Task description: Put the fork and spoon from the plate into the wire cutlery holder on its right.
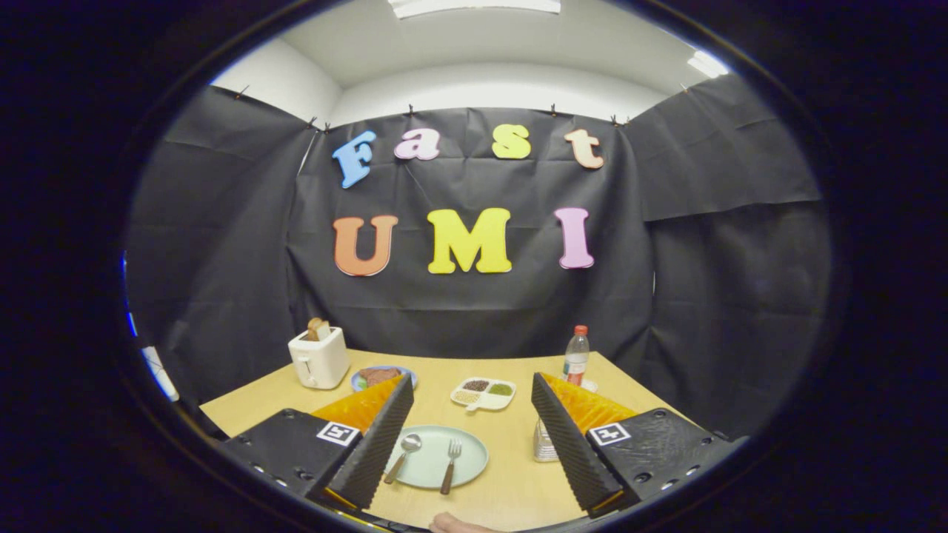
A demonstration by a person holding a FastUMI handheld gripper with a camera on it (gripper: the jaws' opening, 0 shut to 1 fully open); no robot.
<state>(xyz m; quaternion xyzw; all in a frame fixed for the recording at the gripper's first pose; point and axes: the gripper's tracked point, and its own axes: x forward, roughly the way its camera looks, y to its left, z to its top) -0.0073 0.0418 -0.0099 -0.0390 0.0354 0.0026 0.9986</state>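
A pale green plate (466, 465) lies on the wooden table between my two fingers. On it rest a spoon (404, 453) at the left and a fork (450, 465) to its right, both with brown handles pointing toward me. The wire cutlery holder (544, 444) stands to the plate's right, partly hidden behind my right finger (570, 437). My gripper (469, 429) hangs above the table, open wide, with nothing held. The left finger (378, 444) covers the plate's left rim.
Beyond the plate sit a white divided dish (483, 393) of seasonings, a blue plate (381, 377) with food, a white toaster (319, 358) holding bread at the back left, and a bottle (576, 357) with a red cap at the back right. A fingertip (452, 524) shows at the table's near edge.
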